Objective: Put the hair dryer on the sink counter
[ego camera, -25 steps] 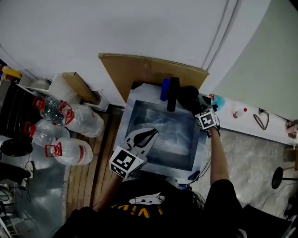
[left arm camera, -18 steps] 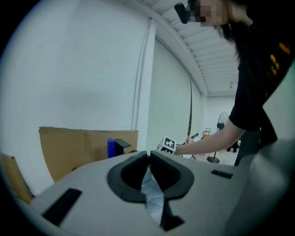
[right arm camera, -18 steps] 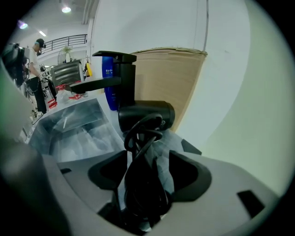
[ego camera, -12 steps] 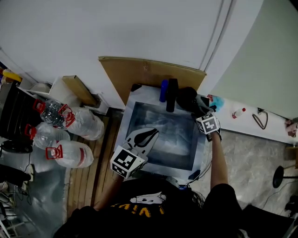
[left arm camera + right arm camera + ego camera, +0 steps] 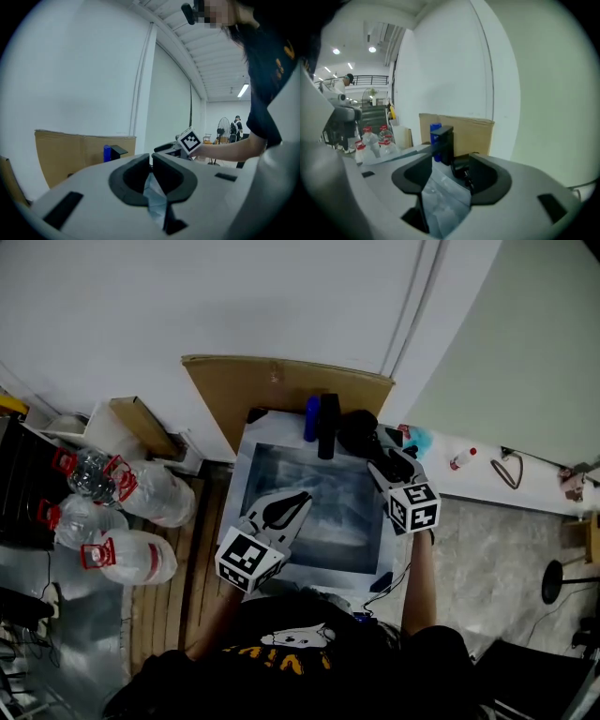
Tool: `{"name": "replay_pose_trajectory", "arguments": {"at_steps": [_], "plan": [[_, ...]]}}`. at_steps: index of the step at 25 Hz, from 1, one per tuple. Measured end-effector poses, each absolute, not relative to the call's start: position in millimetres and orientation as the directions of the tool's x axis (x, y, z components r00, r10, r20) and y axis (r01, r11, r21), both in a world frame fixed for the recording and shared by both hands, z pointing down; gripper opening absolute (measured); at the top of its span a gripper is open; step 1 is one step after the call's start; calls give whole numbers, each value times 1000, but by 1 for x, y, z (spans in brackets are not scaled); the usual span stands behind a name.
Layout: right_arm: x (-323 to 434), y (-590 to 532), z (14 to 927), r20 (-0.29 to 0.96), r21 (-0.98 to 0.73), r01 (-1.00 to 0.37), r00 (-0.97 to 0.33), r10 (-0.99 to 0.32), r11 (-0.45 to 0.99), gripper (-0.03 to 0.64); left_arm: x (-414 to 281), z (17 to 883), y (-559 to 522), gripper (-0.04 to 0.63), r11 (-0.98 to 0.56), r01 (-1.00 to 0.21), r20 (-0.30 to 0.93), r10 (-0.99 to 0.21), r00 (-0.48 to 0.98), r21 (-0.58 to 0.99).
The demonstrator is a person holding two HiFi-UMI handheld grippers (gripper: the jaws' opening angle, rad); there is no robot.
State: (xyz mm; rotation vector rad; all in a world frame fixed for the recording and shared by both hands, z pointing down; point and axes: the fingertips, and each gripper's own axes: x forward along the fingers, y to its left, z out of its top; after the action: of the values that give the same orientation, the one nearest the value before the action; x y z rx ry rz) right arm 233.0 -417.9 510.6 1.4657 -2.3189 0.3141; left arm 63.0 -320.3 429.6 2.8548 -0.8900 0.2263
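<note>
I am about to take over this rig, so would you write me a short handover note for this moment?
Left gripper: shut, empty, over the front left of the sink counter.
Right gripper: open, holding nothing, tips close to the hair dryer.
Hair dryer: on the counter at the back right corner, near a blue bottle.
Done: it appears placed and let go.
Left: draw the right gripper clear and check the dryer sits steady.
</note>
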Motion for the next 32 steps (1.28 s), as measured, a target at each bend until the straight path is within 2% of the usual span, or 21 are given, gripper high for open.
{"name": "replay_pose_trajectory", "arguments": {"at_steps": [6, 14, 32], "plan": [[207, -364, 468, 318, -34, -906, -410, -855, 422, 225, 71, 426, -310, 26, -834, -544, 168, -525, 834, 92], [177, -288, 451, 250, -102, -900, -436, -865, 424, 202, 79, 422, -279, 26, -861, -498, 158, -481, 862, 100], [171, -151, 447, 209, -159, -928, -364, -908, 336, 161, 100, 408, -171, 26, -900, -430, 138, -418, 898, 71]]}}
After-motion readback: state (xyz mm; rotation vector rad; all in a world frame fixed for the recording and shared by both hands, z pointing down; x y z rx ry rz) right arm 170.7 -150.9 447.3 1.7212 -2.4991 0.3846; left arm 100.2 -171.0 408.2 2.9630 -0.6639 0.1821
